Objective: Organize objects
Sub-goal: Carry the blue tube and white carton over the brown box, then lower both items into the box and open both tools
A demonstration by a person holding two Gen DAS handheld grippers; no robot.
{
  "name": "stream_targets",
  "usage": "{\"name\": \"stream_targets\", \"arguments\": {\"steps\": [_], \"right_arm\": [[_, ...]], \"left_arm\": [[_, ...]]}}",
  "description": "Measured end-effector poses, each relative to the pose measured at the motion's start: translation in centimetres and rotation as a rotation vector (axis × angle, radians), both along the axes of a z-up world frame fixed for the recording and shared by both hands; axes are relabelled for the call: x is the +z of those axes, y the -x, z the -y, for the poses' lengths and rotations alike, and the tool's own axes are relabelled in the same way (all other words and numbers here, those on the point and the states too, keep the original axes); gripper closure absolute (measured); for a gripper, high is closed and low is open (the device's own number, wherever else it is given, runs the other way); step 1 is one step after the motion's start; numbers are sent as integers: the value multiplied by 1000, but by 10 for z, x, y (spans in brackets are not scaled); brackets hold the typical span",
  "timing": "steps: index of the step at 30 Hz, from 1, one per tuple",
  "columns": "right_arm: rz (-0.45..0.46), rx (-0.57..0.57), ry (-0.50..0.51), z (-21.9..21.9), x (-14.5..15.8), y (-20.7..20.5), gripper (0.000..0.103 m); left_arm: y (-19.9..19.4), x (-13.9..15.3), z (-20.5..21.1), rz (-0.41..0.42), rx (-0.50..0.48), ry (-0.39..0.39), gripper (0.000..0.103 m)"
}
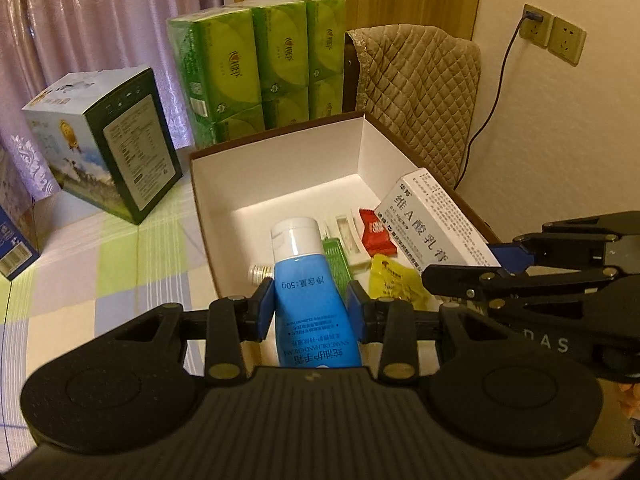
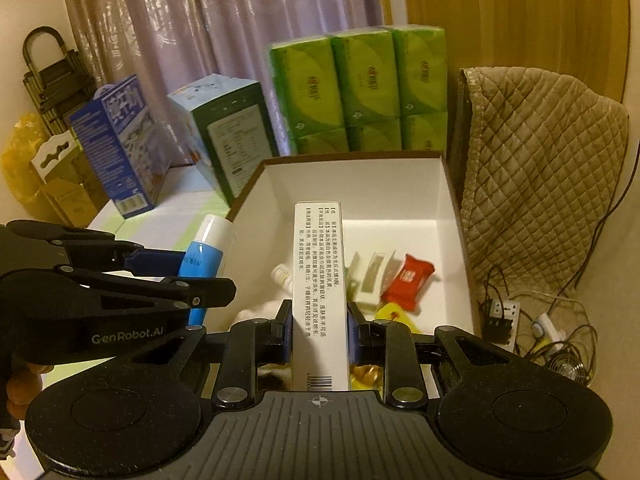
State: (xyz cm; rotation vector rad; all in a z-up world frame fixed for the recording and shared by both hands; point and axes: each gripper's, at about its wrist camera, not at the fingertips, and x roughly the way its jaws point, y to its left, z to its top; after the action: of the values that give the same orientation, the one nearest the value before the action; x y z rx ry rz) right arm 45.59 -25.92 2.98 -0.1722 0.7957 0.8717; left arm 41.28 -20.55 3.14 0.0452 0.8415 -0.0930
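My left gripper [image 1: 312, 312] is shut on a blue tube with a white cap [image 1: 306, 276], held over the near-left edge of an open white box [image 1: 280, 168]. The right gripper [image 2: 318, 328] is shut on a long white medicine carton [image 2: 318, 280], held over the same box [image 2: 400, 188]. Each view shows the other gripper from the side: the right one [image 1: 496, 258] with its carton [image 1: 434, 220], the left one [image 2: 176, 268] with the tube [image 2: 206, 252]. On the box floor lie a red packet [image 2: 408, 282], a yellow packet [image 1: 394, 280], pale sachets [image 2: 374, 276] and a small bottle [image 1: 258, 272].
Green tissue packs [image 1: 260, 64] stand behind the box, a green-and-blue carton [image 1: 108, 140] to its left and a blue carton [image 2: 120, 144] further left. A quilted cover [image 2: 540, 160] drapes something at the right. Cables and a power strip [image 2: 504, 316] lie on the floor at right.
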Motion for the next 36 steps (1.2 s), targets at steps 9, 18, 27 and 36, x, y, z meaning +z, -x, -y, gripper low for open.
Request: {"name": "stream_targets", "arguments": {"steps": [9,18,27,36], "right_arm": [[-13,-26,39,-15,-17,-47,80],[-26,-50,80,-30,-37,-84,80],[-37,-57,113,-50,-51,-110,80],[-41,-76,132,-58,-60,-129,80]], "left_arm": [[-49,-16,1,-32,8,-32,70],[-90,-36,-2,-75,25,-49,70],[-127,-50,-3,-103,28,-68,70],[-158,-63,-1,-120,22,-86,70]]}}
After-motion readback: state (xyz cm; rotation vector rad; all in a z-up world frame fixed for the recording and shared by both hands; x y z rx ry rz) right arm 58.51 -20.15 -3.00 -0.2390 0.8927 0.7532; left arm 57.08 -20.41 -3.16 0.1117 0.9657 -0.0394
